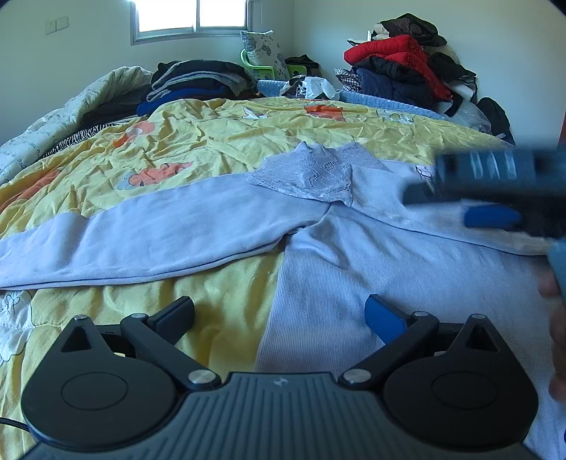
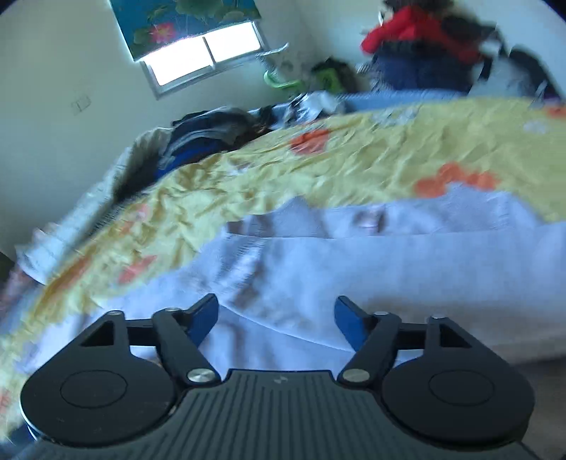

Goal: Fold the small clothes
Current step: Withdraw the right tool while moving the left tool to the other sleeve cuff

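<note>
A pale lilac long-sleeved top (image 1: 353, 247) lies flat on the yellow bedspread (image 1: 198, 148), one sleeve (image 1: 134, 237) stretched out to the left and a lace collar (image 1: 311, 173) at its neck. My left gripper (image 1: 279, 315) is open and empty, hovering over the top's lower left edge. My right gripper (image 2: 276, 315) is open and empty above the top (image 2: 353, 269); its view is motion-blurred. It also shows blurred at the right edge of the left wrist view (image 1: 495, 198), over the top's right shoulder.
A stack of dark folded clothes (image 1: 198, 81) sits at the bed's far left beside a rumpled quilt (image 1: 70, 106). A heap of red and dark jackets (image 1: 406, 67) stands at the far right. A window (image 1: 191, 17) is behind.
</note>
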